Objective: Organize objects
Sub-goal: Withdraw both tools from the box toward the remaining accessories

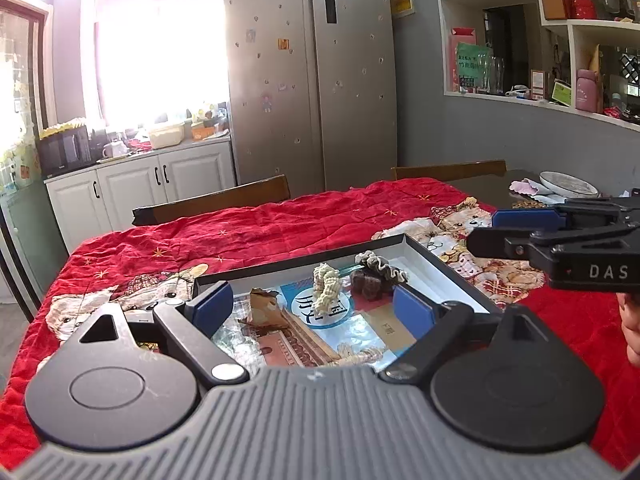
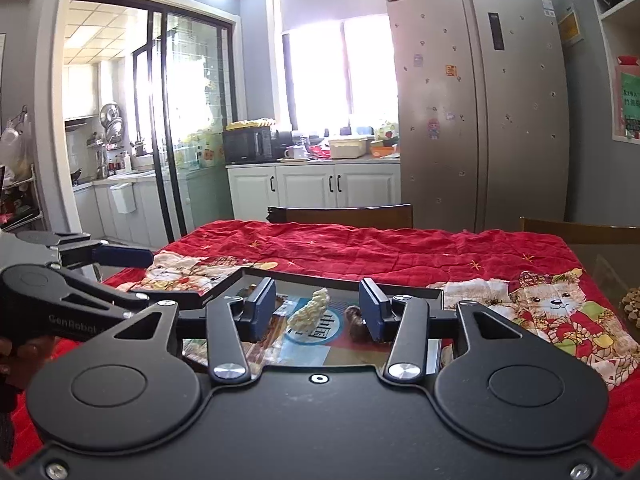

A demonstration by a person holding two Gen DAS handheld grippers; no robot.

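Left claw (image 1: 312,306) wide open, empty, hovering over near end of tray (image 1: 448,264); right claw (image 2: 316,312) also open and empty, aimed at the same tray from beside it. Inside the tray on a printed book: pale knobbly piece (image 1: 326,288), dark brown lump (image 1: 368,286), grey frilly piece (image 1: 380,266), tan wrapper (image 1: 264,308). Tray sits on red quilt (image 1: 280,224) covering the bench. Looks like pre-grasp step; next move likely needs lowering one claw around a single item without nudging neighbours

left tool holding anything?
No. In the left wrist view the left tool is open and empty above the tray, with the cream scrunchie lying untouched beyond it.
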